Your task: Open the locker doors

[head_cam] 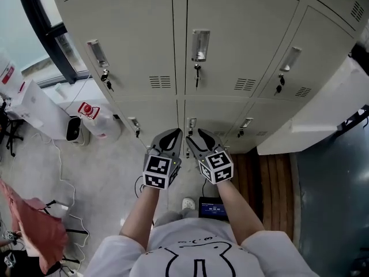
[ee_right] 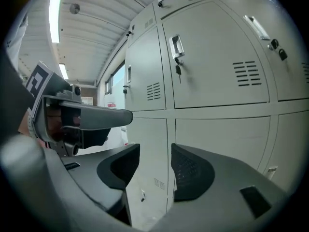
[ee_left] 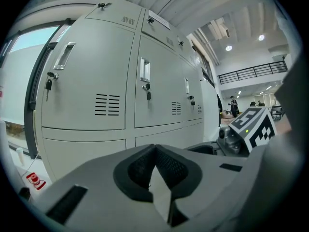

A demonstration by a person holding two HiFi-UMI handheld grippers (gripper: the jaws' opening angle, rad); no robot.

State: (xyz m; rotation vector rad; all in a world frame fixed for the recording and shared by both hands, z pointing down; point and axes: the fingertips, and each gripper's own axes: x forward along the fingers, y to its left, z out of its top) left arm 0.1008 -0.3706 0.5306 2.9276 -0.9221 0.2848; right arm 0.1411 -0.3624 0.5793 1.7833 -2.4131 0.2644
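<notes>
A bank of grey lockers (head_cam: 242, 33) fills the head view, and every door I see is closed. The upper row has recessed handles (head_cam: 199, 45) with keys (head_cam: 197, 74) hanging below them. The lower row's handles (head_cam: 191, 123) lie just beyond my grippers. Both grippers are held side by side in front of the lower middle doors, touching nothing. The left gripper (head_cam: 174, 133) (ee_left: 154, 151) is shut with nothing between its pads. The right gripper (head_cam: 194, 136) (ee_right: 155, 161) is open, with a clear gap between its pads showing only a lower door (ee_right: 222, 139).
A white box-like unit (head_cam: 40, 111) and a white bag with a red label (head_cam: 98, 120) stand by the window at the left. A red cloth (head_cam: 31, 218) lies at the lower left. A white slab (head_cam: 323, 108) juts out at the right over wooden flooring (head_cam: 274, 183).
</notes>
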